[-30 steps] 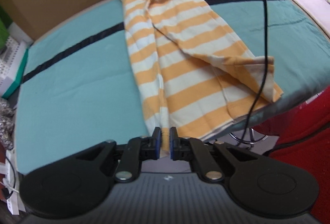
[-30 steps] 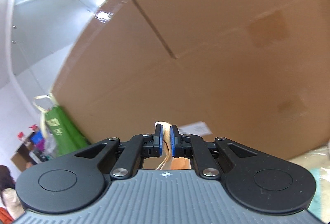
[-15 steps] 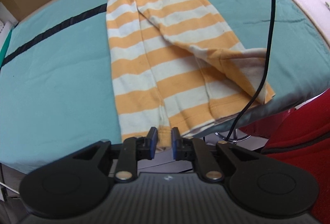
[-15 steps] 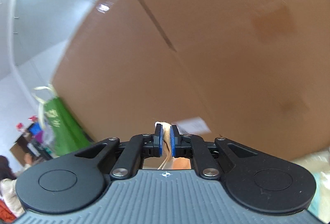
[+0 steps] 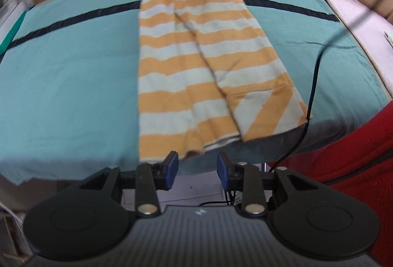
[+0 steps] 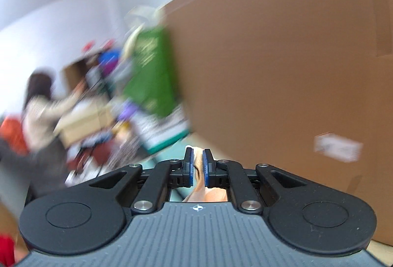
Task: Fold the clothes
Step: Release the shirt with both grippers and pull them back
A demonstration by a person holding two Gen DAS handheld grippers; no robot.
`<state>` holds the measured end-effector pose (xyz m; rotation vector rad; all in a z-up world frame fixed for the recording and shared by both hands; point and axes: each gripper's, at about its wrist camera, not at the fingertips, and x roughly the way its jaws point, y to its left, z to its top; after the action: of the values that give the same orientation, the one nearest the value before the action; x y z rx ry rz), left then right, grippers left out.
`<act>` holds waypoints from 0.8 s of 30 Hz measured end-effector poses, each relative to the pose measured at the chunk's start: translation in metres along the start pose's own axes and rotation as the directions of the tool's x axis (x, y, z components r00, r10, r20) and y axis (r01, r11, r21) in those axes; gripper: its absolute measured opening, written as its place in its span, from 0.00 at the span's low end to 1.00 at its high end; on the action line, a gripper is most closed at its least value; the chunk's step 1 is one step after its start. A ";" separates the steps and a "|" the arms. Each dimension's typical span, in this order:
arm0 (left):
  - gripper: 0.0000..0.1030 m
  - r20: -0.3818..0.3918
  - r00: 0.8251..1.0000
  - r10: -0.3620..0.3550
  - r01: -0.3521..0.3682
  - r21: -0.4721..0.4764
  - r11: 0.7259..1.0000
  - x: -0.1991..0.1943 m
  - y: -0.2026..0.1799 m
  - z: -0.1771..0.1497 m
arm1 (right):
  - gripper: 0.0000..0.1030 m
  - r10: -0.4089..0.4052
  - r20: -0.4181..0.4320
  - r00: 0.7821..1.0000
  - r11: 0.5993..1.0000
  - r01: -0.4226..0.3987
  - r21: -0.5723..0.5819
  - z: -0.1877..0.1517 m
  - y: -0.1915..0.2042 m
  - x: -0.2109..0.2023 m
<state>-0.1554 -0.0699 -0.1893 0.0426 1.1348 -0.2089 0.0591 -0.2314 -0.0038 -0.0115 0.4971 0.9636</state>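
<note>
Striped shirt (image 5: 196, 65) lies lengthwise beyond the left gripper (image 5: 197, 166), jaws opening, hem freed; right gripper (image 6: 197, 166) grips fabric; likely next, fold crosswise.

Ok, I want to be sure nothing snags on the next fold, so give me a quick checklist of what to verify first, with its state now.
1. Left gripper free of the striped shirt: ok; its jaws are opening, with the hem just beyond the pads and nothing between them.
2. Right gripper holding shirt fabric: ok, shut on it.
3. Shirt flat on the teal cover: not ok; the far end is lifted and twisted.
4. Near hem fully on the table: not ok; it hangs over the edge.
5. Black cable clear of the shirt: not ok; it crosses the near right corner.
6. Landing spot for the lifted end: cannot tell; the right wrist view is blurred.
</note>
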 end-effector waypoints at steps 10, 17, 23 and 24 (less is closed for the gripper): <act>0.37 -0.014 0.996 0.085 -0.086 -0.218 0.972 -0.015 0.047 -0.042 | 0.07 0.268 -0.460 0.847 0.827 -0.447 -0.341 -0.138 0.148 0.081; 0.42 -0.038 0.994 0.098 -0.104 -0.231 0.967 -0.012 0.061 -0.050 | 0.08 0.193 -0.543 0.817 0.863 -0.405 -0.302 -0.181 0.140 0.107; 0.49 -0.018 0.996 0.088 -0.090 -0.211 0.973 -0.013 0.068 -0.047 | 0.08 0.157 -0.538 0.828 0.883 -0.362 -0.298 -0.200 0.148 0.112; 0.50 -0.013 0.996 0.087 -0.088 -0.206 0.975 -0.014 0.069 -0.047 | 0.08 0.158 -0.542 0.826 0.882 -0.365 -0.299 -0.202 0.152 0.114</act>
<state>-0.1897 0.0061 -0.2018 -0.0916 1.1505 -0.0114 -0.0882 -0.0996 -0.1983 -0.5894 0.7951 1.3369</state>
